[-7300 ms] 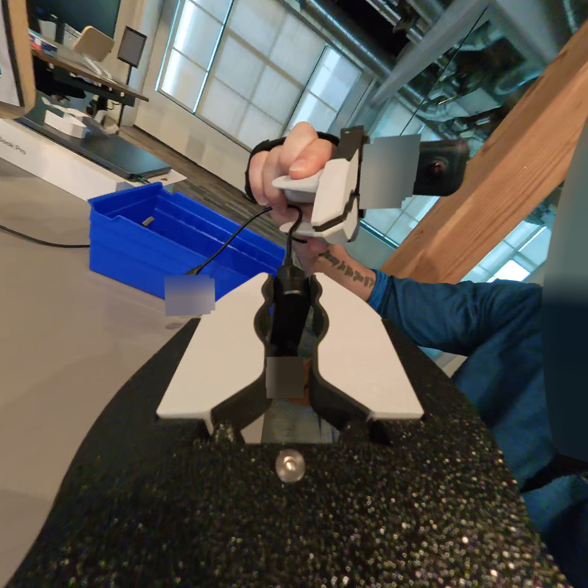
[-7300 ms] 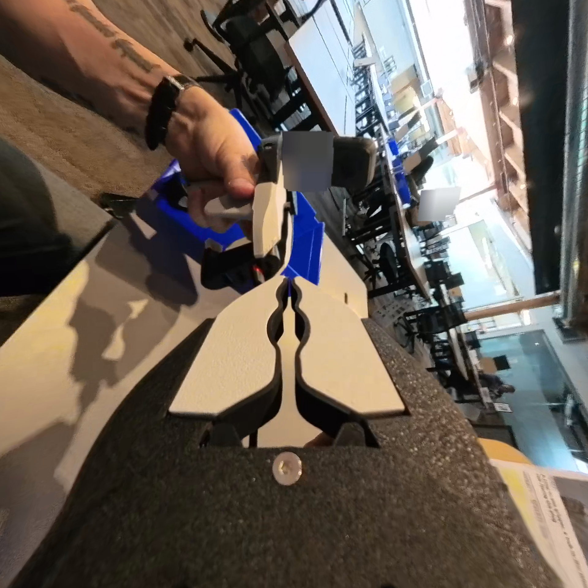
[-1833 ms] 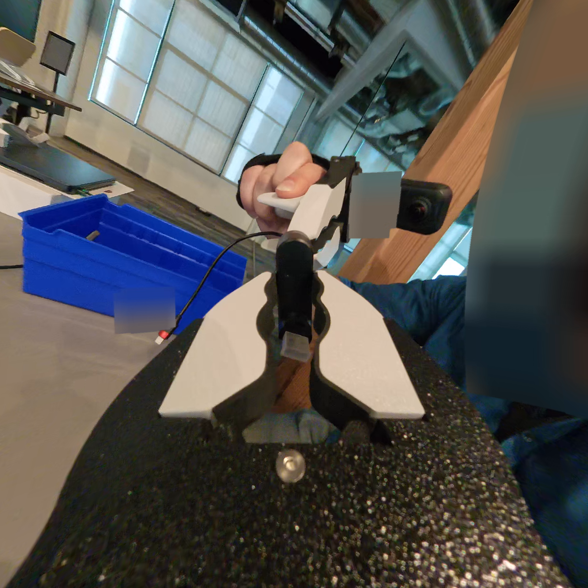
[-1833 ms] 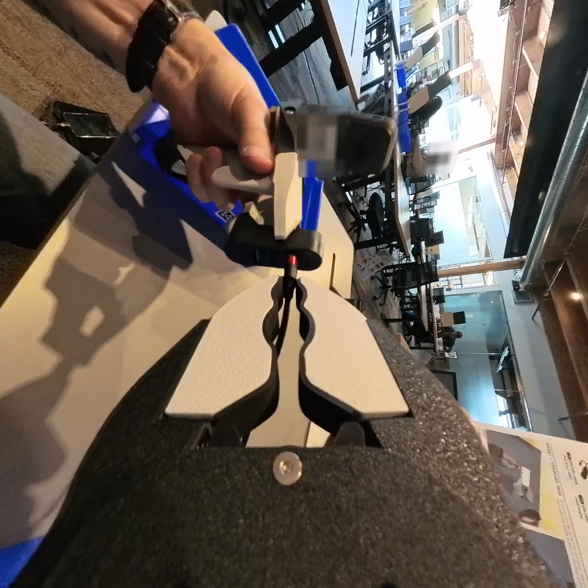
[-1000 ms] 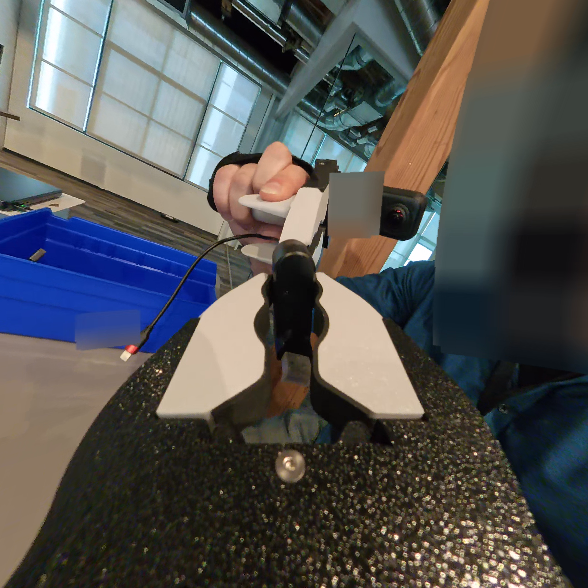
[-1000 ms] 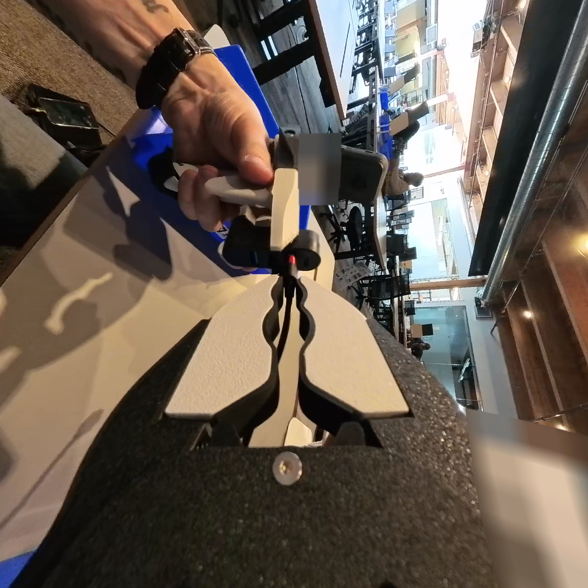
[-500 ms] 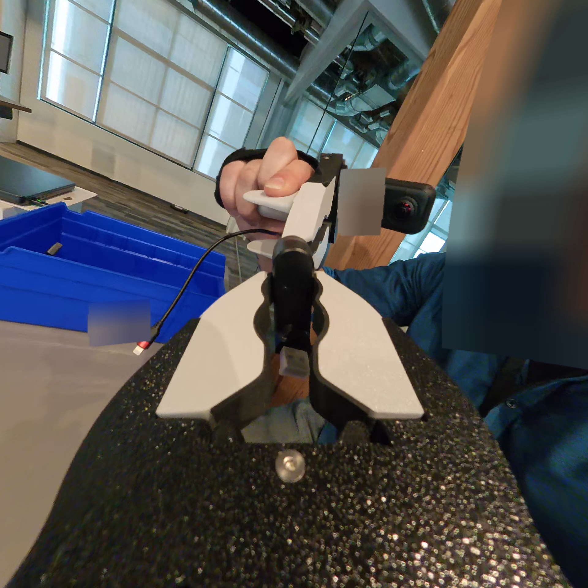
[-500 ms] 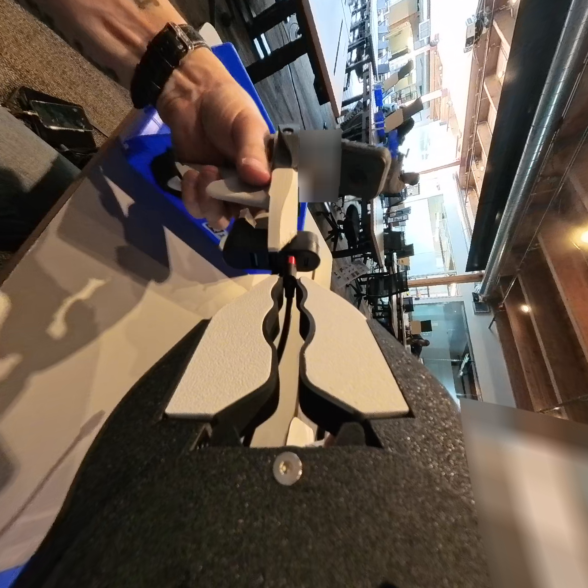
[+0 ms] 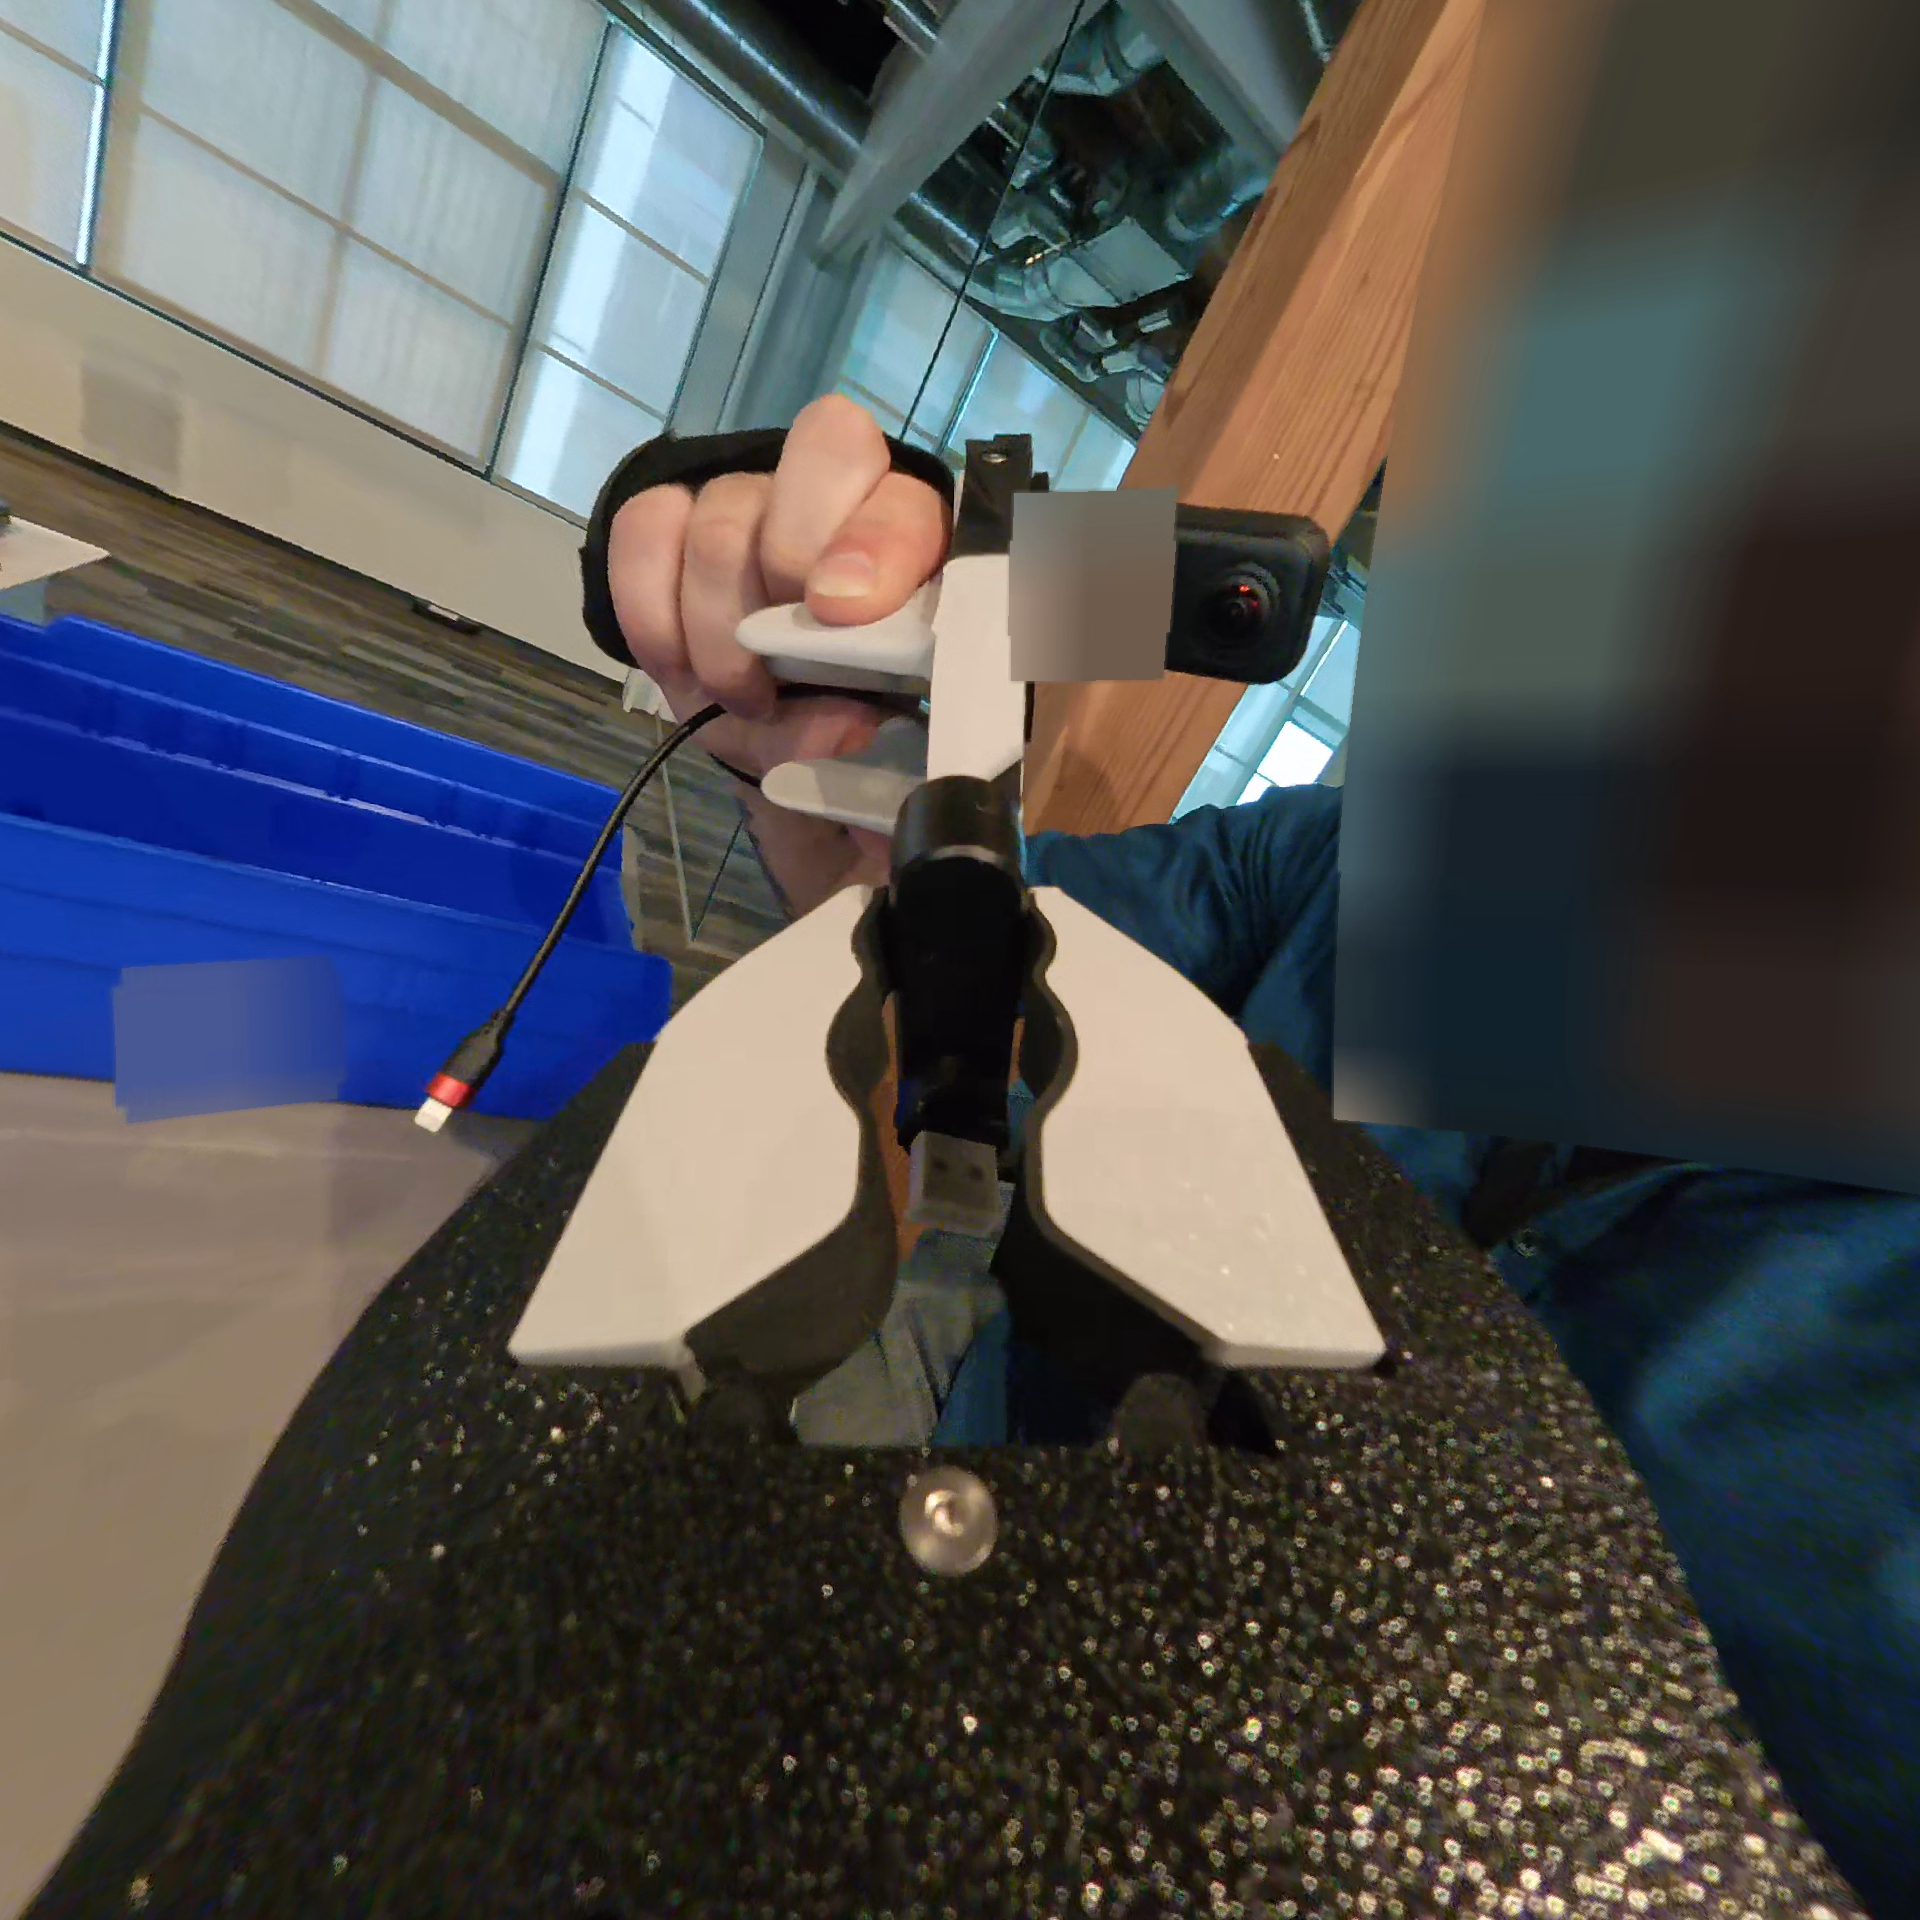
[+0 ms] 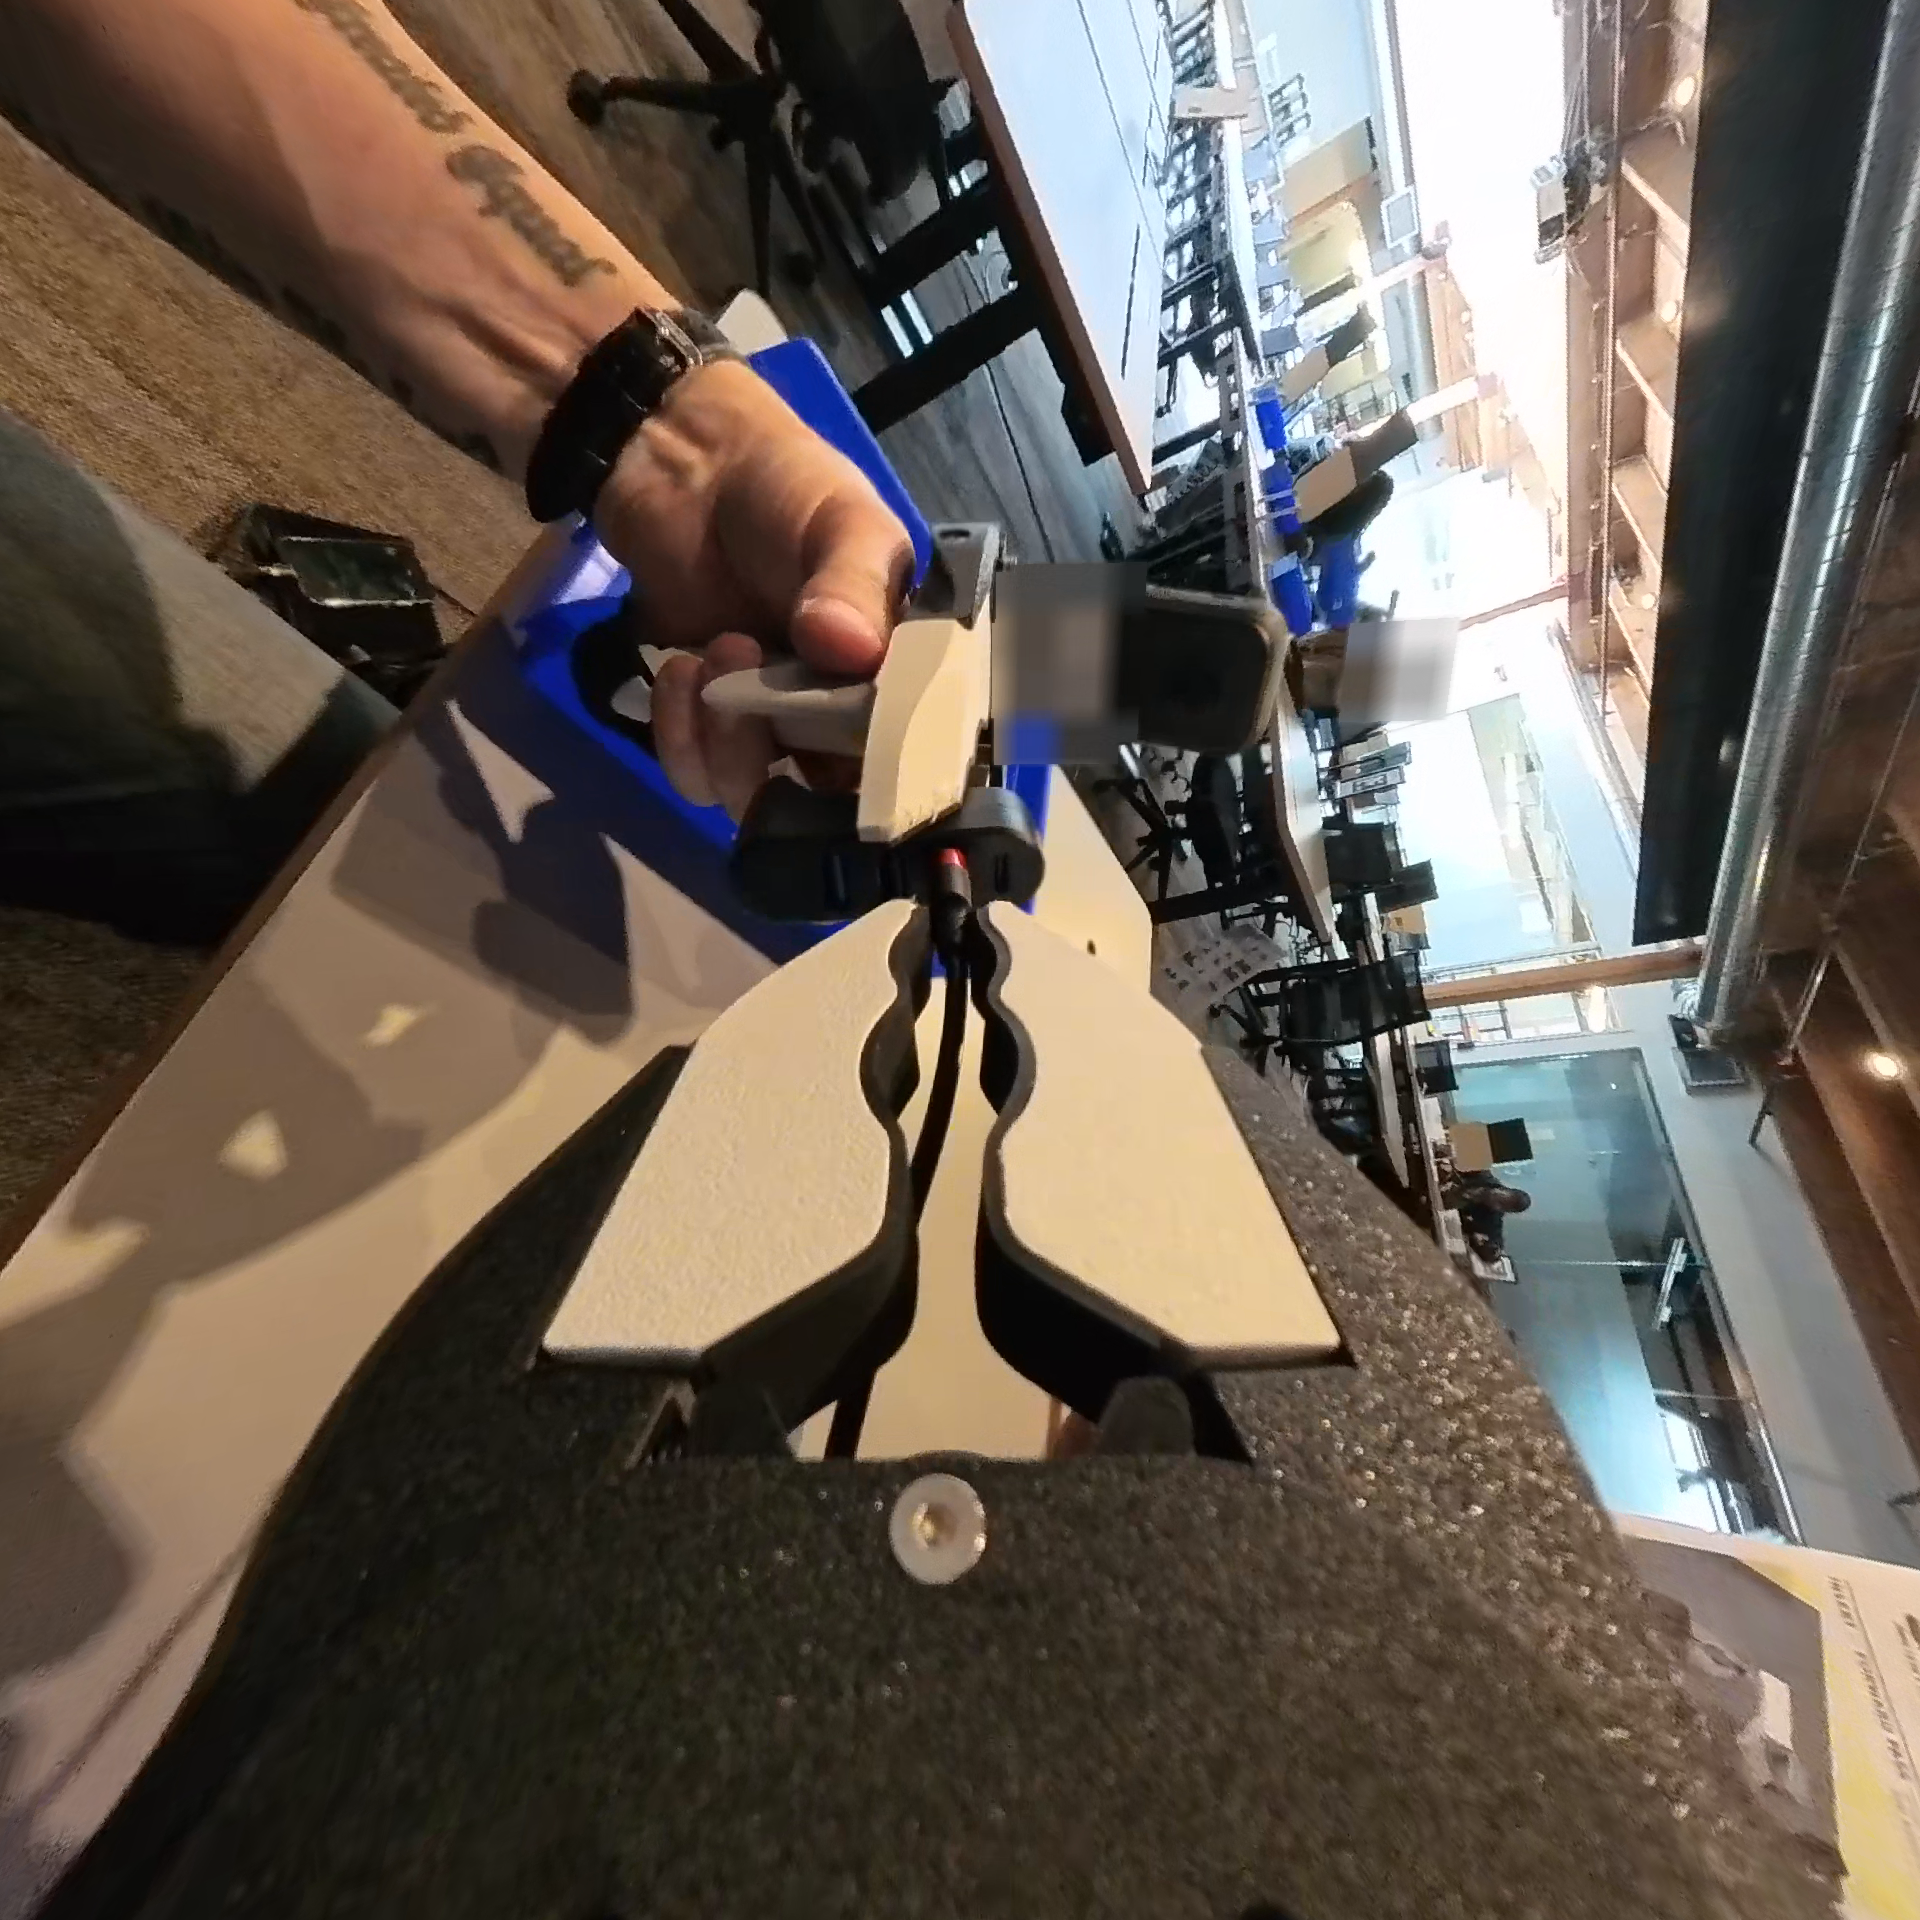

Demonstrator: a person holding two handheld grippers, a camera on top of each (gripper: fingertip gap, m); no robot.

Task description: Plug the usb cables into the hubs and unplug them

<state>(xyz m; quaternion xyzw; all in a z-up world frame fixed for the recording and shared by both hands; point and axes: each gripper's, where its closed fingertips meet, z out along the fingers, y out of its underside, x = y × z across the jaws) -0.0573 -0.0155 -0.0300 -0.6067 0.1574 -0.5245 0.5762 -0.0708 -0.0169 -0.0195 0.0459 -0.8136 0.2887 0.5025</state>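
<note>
In the left wrist view my left gripper [image 9: 956,914] is shut on a black USB hub [image 9: 951,997]. The hub's own metal plug [image 9: 951,1174] points back at the camera. My right gripper [image 9: 966,748], held by a hand, stands just beyond the hub's far end. A thin black cable [image 9: 582,883] hangs from there, its red-collared free end [image 9: 449,1091] just above the table. In the right wrist view my right gripper [image 10: 951,935] is shut on the black cable [image 10: 935,1070]. The cable's red-collared plug [image 10: 951,868] meets the hub [image 10: 831,862] held in my left gripper [image 10: 914,821]. How deep it sits is hidden.
A blue bin [image 9: 312,883] stands on the grey table [image 9: 156,1299] to the left, and behind the hub in the right wrist view [image 10: 821,426]. A wooden beam [image 9: 1247,364] rises behind. A printed sheet [image 10: 1870,1683] lies at the lower right. The person's blue sleeve [image 9: 1174,914] is close.
Seven seconds ago nothing showed between my right fingers; now they hold the cable with its plug at the hub. Over the last second both grippers stay together and only tilt a little.
</note>
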